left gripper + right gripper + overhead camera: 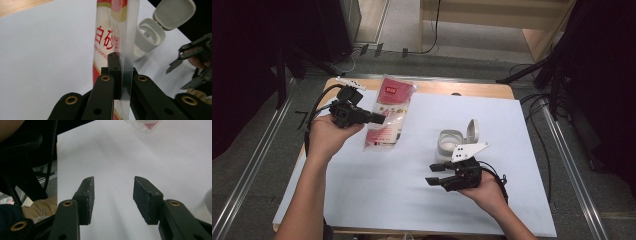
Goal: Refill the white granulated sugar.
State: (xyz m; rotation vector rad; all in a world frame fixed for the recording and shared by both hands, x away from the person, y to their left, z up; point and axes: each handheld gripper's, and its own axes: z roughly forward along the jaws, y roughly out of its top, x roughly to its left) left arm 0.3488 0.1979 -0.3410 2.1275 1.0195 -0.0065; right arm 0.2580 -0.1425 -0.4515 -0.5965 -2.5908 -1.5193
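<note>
Nearest the person, the right claw (435, 177) hovers low over the white sheet on the table (362, 200), its jaws standing partly apart with nothing between them. Just beyond it sits a small white jar (449, 142) with its flip lid (472, 131) thrown back, mouth open to the top. Farther off on the left side, the left claw (381, 118) is clamped tight on the clear edge of a red-and-white sugar bag (388, 117); in the left gripper view the film is pinched flat between the pads and the bag (112, 32) stands up from them. The bag's far end lies toward the table's back edge. By my reading, the step in hand is bringing the bag to the open jar. Next, the right claw likely needs to take the bag's other edge, so the two can open it or tip it over the jar's mouth without spilling
</note>
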